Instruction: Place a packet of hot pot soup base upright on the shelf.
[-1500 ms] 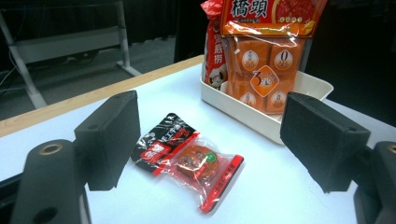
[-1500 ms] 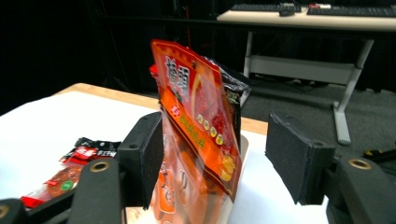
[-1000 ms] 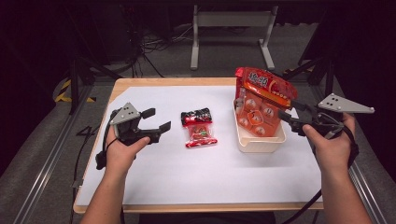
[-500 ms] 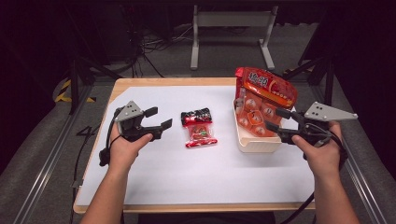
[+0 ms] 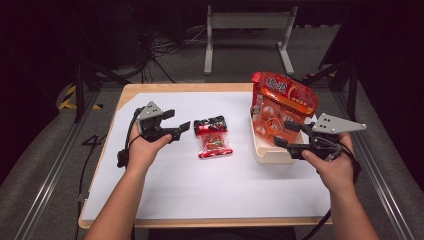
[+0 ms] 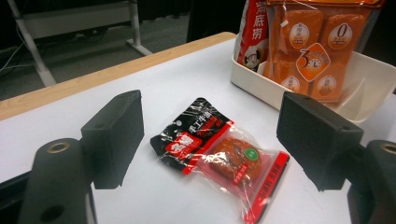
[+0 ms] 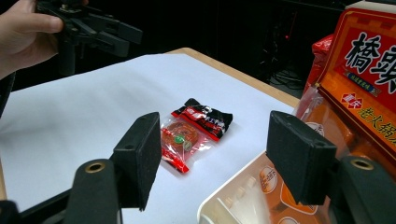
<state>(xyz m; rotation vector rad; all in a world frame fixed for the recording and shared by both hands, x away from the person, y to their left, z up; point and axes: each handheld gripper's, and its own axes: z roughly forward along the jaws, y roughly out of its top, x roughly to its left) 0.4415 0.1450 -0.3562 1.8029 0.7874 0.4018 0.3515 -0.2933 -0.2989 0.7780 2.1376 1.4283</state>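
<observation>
A small glossy snack packet (image 5: 213, 138), black at one end and clear red at the other, lies flat near the middle of the white-covered table (image 5: 200, 195), with bare surface all around it. The left tongs (image 5: 176, 128) hover just beside its left edge, released, nothing between the matte black pads. The right tongs (image 5: 286, 134), their jaws having just spread wider and holding nothing, sit at the near rim of a cream plastic tray (image 5: 270, 154). An upright, crinkly orange-red bag (image 5: 280, 102) stands in that tray, close to the table's right edge.
</observation>
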